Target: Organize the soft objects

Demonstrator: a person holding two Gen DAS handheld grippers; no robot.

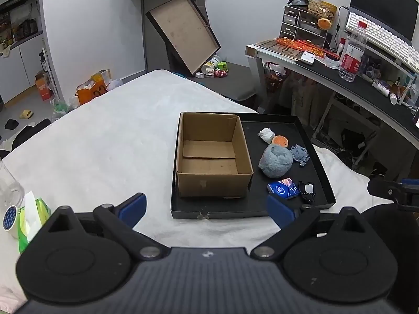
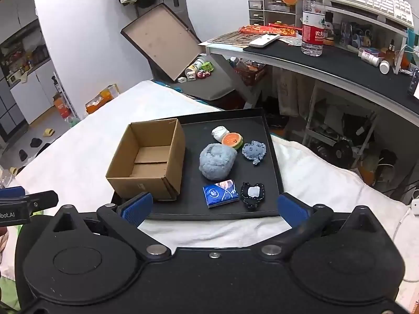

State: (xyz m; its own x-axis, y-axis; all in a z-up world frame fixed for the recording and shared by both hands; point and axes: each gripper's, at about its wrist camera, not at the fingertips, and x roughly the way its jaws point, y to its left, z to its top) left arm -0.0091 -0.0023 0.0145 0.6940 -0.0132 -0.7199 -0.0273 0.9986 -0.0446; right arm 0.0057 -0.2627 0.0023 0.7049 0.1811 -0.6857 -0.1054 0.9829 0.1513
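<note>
A black tray [image 1: 318, 162] [image 2: 272, 157] lies on the white bed. An empty cardboard box [image 1: 213, 154] [image 2: 149, 158] stands in its left half. To the right lie a fluffy blue-grey ball [image 1: 275, 161] [image 2: 216, 161], a white wad [image 1: 266, 135] [image 2: 220, 132], an orange round plush [image 1: 280, 140] [image 2: 232, 139], a small blue plush [image 1: 300, 154] [image 2: 254, 150], a blue tissue pack [image 1: 283, 189] [image 2: 220, 193] and a black pouch [image 1: 307, 190] [image 2: 253, 194]. My left gripper [image 1: 207, 209] is open and empty before the tray. My right gripper [image 2: 214, 208] is open and empty at the tray's near edge.
A desk [image 2: 327, 55] with a water bottle [image 2: 313, 18], keyboard and drawers stands at the right. An open brown lid [image 1: 183, 32] leans on the far wall. A green wipes pack [image 1: 31, 222] and tape roll lie on the bed at left.
</note>
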